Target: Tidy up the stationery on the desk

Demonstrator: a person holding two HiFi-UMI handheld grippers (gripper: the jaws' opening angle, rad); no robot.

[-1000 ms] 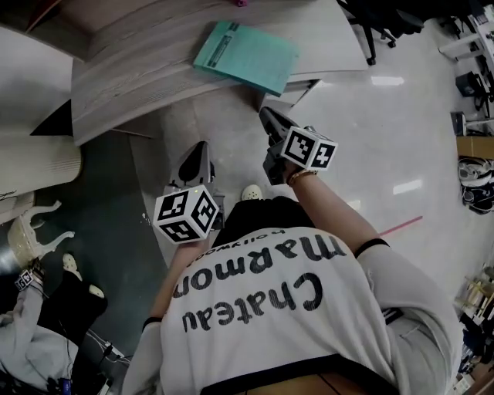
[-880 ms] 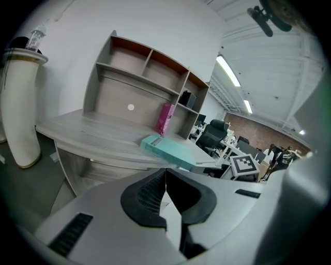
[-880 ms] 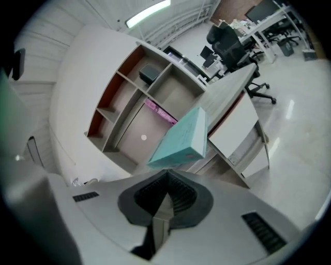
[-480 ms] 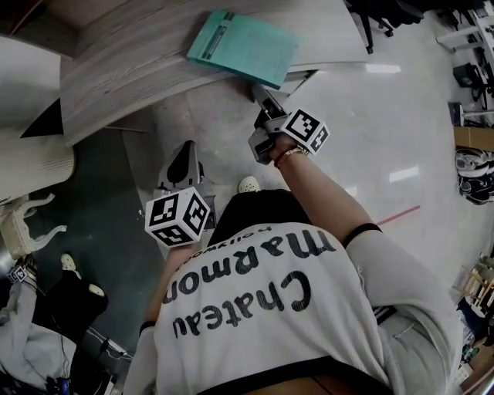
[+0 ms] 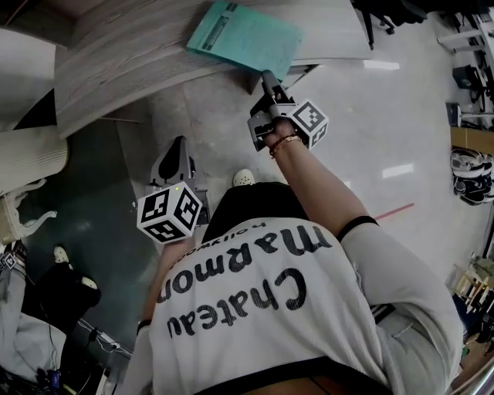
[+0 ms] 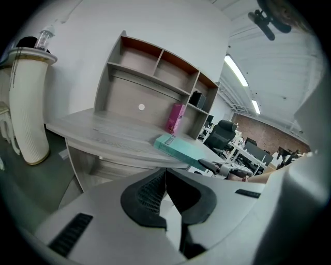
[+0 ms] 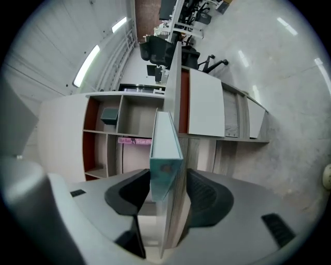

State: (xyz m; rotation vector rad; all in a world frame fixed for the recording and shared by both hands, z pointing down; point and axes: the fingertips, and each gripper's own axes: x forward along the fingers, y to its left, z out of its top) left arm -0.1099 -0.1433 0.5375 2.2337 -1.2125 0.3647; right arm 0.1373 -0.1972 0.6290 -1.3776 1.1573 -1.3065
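A teal book [image 5: 245, 37] lies flat on the grey wooden desk [image 5: 131, 65], one corner jutting past the front edge. My right gripper [image 5: 268, 79] reaches up to that corner. In the right gripper view the book [image 7: 164, 150] and the desk edge stand between the jaws of the right gripper [image 7: 165, 189], which is open, with a gap on either side. My left gripper [image 5: 178, 146] hangs low over the floor, below the desk, shut and holding nothing. In the left gripper view the book [image 6: 181, 149] lies beyond the left gripper [image 6: 165, 173].
A shelf unit [image 6: 155, 77] stands at the back of the desk, with a pink box [image 6: 176, 118] in front of it. A tall white ribbed cylinder [image 6: 28, 103] stands to the left. Office chairs [image 5: 386, 19] are off to the right on the glossy floor.
My right gripper has moved up and forward to the desk edge, and its jaws now stand around the book's corner. The left gripper has drifted slightly left.
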